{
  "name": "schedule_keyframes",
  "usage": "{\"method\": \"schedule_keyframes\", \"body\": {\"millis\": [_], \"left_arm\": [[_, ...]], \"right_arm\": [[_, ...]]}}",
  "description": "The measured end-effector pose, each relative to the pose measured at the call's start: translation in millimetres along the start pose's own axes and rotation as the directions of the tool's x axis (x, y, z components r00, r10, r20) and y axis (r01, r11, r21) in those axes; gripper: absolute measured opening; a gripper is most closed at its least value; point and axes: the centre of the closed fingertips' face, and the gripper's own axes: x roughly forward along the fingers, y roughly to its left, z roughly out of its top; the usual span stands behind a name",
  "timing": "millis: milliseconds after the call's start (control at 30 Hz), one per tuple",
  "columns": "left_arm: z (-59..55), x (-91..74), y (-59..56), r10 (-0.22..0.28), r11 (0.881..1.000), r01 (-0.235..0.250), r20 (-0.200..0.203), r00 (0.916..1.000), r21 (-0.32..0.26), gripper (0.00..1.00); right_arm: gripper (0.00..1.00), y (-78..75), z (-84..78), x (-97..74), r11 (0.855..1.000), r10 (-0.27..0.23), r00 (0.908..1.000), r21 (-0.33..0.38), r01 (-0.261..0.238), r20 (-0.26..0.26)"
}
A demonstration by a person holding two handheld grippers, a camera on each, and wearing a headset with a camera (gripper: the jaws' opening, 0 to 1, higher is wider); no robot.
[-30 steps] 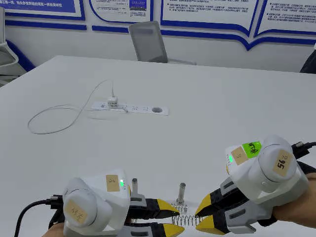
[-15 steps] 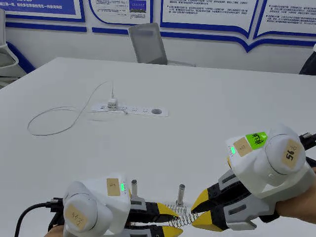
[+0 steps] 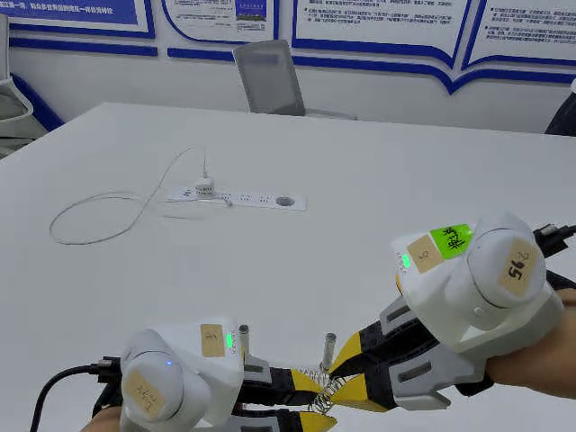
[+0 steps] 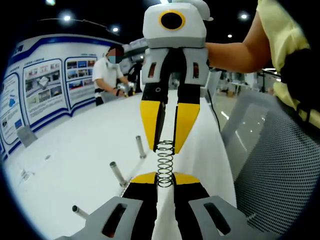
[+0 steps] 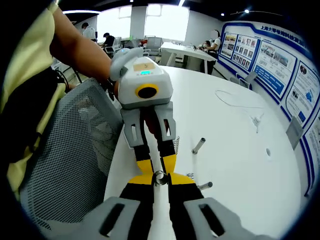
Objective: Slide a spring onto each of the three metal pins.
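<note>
Spring (image 3: 326, 389) handling between the two tools was the step in hand, as I read it. In the head view the spring hung in the air with the left gripper (image 3: 313, 402) reaching in low and level. The right gripper (image 3: 340, 380) slanted down from the opposite side, tip to tip with it. Two upright pins (image 3: 328, 348) stood on the table (image 3: 378, 225) just beyond the tips, both bare.

In the left gripper view, the left gripper (image 4: 165, 180) was clenched on the near end of the spring (image 4: 165, 162). The right gripper (image 4: 167, 142), coming from dead ahead, was pinched on the far end, so the coil ran straight between them. Three pins (image 4: 117, 173) stood off to one side of the jaws, none carrying a spring, so I judged the task barely begun.

In the right gripper view I looked down the spring (image 5: 159, 177) end-on. Its ring sat at the right gripper's (image 5: 159, 182) closed tips, with the left gripper (image 5: 156, 165) directly opposite. A thin coil beside the left gripper's fingers may have been a second spring (image 5: 176, 144); the fisheye was too soft for me to be sure.

The next move, in my judgement, called for one gripper to let go and free an open end. The other would then have to stand the coil over a pin, axis in line, and ease it down.
</note>
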Motion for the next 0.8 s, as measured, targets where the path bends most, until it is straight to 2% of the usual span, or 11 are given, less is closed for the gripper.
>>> {"method": "schedule_keyframes", "body": {"millis": [333,800], "left_arm": [[0.3,-0.3,1.7,0.004,1.0,-0.004,0.007,1.0,-0.002,0.11],[2.2,0.8,3.4,0.009,1.0,-0.009,0.01,0.9999,-0.002,0.14]], "right_arm": [[0.12,-1.4,-6.9,3.1,0.999,0.011,0.9984,0.034,-0.009,-0.056],[0.12,-3.5,-8.6,4.1,0.999,0.007,0.9975,0.033,-0.004,-0.071]]}}
